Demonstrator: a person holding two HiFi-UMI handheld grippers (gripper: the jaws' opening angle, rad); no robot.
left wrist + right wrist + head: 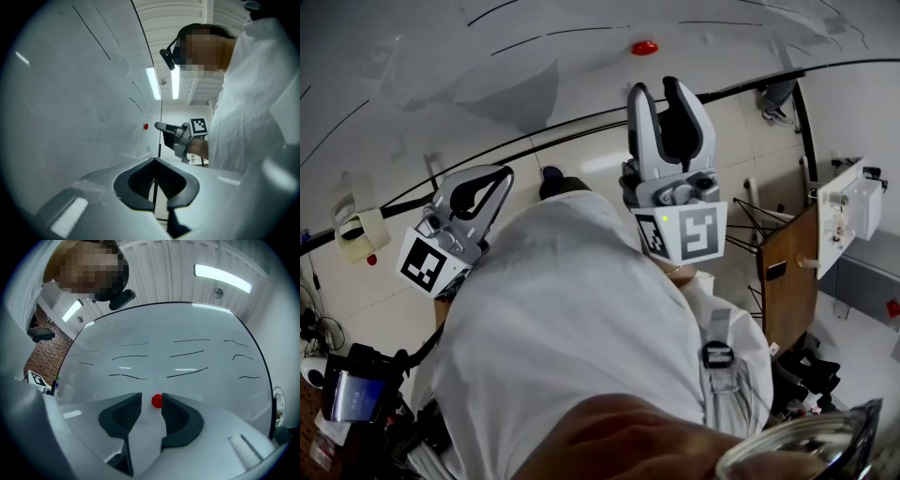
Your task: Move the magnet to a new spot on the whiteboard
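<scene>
A small red magnet (644, 47) sticks to the whiteboard (441, 75), which carries several black marker lines. My right gripper (658, 89) points up at the board just below the magnet, open and apart from it. In the right gripper view the magnet (157, 401) shows past the open fingertips, close to the right finger (180, 420), with nothing held by the right gripper (151, 401). My left gripper (492, 183) hangs lower at the left, shut and empty. The left gripper view shows its closed jaws (155, 161), the magnet (146, 126) and the right gripper (161, 125) far off.
The person's white garment (572, 319) fills the lower middle of the head view. A wooden panel (787, 272) and a white box (853, 211) stand at the right. Cables and gear (347, 394) lie at the lower left.
</scene>
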